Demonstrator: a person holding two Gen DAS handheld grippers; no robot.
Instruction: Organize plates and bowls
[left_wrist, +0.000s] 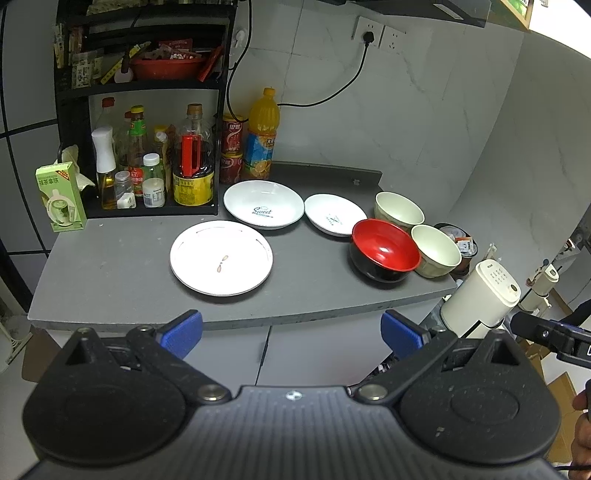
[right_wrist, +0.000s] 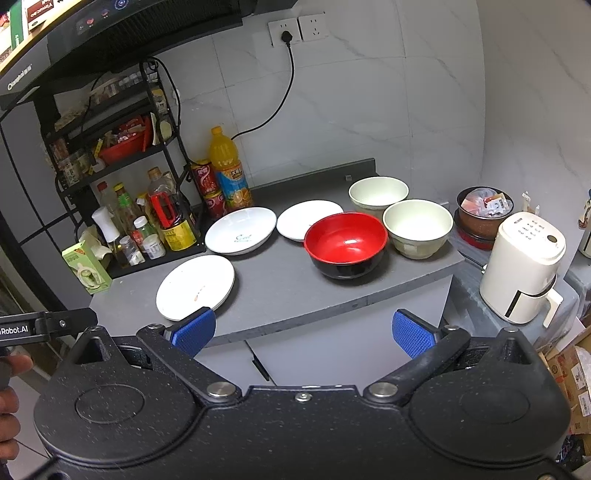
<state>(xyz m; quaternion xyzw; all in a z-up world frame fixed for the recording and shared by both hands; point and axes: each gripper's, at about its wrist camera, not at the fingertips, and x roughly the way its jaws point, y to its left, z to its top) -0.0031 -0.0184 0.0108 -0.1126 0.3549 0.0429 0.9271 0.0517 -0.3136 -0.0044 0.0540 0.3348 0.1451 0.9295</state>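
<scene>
Grey counter (left_wrist: 122, 266) against a marbled white wall carries all the tableware; the red bowl (left_wrist: 384, 249) serves as landmark.

Far left of the red bowl, a black rack (left_wrist: 74, 122) holds condiment bottles, with a green carton (left_wrist: 61, 197) in front of it. An orange bottle (left_wrist: 262, 134) stands at the rack's right side.

Left of the red bowl, near the counter's front edge, lies a flat plate (left_wrist: 221, 258). Behind that plate sits a deep plate (left_wrist: 263, 204) printed "Sweet". A small plate (left_wrist: 334, 214) lies just behind-left of the red bowl, close beside the deep plate.

Behind the red bowl stands a rear cream bowl (left_wrist: 399, 210). Right of the red bowl, touching or nearly touching it, stands a front cream bowl (left_wrist: 436, 251). Further right, off the counter, is a white appliance (right_wrist: 524, 266).

Left gripper (left_wrist: 291, 332): fingers wide apart, holding nothing, in front of the counter edge.

Right gripper (right_wrist: 303, 330): fingers wide apart, holding nothing, in front of the counter edge.
</scene>
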